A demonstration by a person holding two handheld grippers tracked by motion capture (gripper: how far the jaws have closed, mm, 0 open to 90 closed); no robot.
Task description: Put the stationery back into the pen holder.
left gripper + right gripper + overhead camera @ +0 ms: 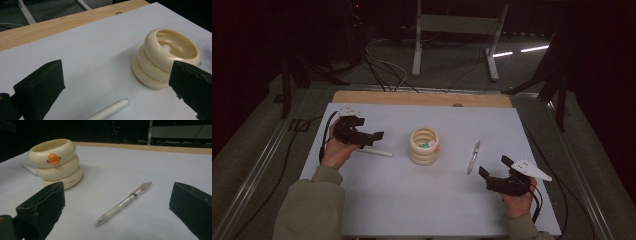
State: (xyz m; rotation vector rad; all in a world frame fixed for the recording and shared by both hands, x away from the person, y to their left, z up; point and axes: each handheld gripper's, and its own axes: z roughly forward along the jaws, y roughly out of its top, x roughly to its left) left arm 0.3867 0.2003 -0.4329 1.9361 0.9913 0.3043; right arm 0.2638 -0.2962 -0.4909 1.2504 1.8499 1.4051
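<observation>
Left of the cream ringed holder, the left gripper hovers over the white surface with its jaws spread and empty, a white pen lying just below them, between gripper and holder. The holder stands upright near the middle of the surface, an orange mark on its top ring. Right of the holder lies a clear pen, apart from it. Further right, the right gripper has its jaws spread wide, holding nothing.
</observation>
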